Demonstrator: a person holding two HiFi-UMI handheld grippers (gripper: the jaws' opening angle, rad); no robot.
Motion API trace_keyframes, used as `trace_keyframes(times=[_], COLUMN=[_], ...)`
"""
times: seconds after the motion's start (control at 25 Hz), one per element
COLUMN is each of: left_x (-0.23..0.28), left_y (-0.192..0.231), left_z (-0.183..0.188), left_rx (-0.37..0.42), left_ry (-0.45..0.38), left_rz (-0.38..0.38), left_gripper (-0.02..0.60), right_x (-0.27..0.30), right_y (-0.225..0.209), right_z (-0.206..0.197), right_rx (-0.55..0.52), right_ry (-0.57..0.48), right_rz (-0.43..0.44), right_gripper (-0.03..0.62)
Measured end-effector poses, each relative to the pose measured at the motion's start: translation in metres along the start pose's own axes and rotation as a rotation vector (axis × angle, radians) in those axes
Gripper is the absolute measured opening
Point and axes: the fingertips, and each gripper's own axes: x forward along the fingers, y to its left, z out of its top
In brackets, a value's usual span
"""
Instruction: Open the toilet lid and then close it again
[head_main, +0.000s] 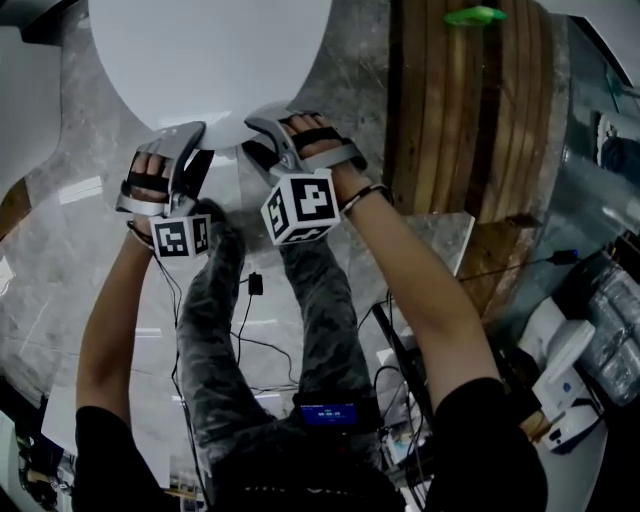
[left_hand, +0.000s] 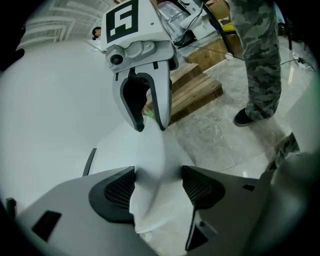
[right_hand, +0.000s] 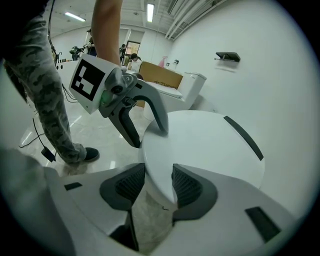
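Observation:
The white toilet lid (head_main: 210, 60) fills the top of the head view. My left gripper (head_main: 195, 135) and right gripper (head_main: 262, 125) both sit at its near rim, side by side. In the left gripper view the lid (left_hand: 50, 100) has its edge wedged between the pads of my left gripper (left_hand: 159, 187), and the right gripper (left_hand: 150, 126) straddles the same rim farther along. In the right gripper view the lid (right_hand: 210, 145) has its rim between the pads of my right gripper (right_hand: 159, 182), with the left gripper (right_hand: 150, 137) clasping the edge beyond. The bowl beneath is hidden.
A stack of wooden planks (head_main: 470, 110) lies right of the toilet. The person's legs in camouflage trousers (head_main: 215, 300) stand on the marble floor (head_main: 60, 260), with cables (head_main: 250, 330) trailing. Another toilet (right_hand: 192, 85) and a cardboard box (right_hand: 160, 75) stand along the white wall.

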Motion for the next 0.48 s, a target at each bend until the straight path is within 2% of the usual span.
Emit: trace_keyframes(times=[0.2,0.48], left_x=[0.006,0.000], left_y=[0.001,0.000], left_z=[-0.002,0.009], left_rx=[-0.012,-0.096], left_ry=[-0.015,0.004], left_rz=[-0.009,-0.097], left_gripper=[0.293,0.284], right_x=[0.007,0.001], right_y=[-0.004,-0.001], right_z=[-0.005,-0.008], right_rx=[0.000,0.036], right_ry=[-0.006,0.079], right_rz=[0.010,0.062], right_gripper=[0.178,0.172])
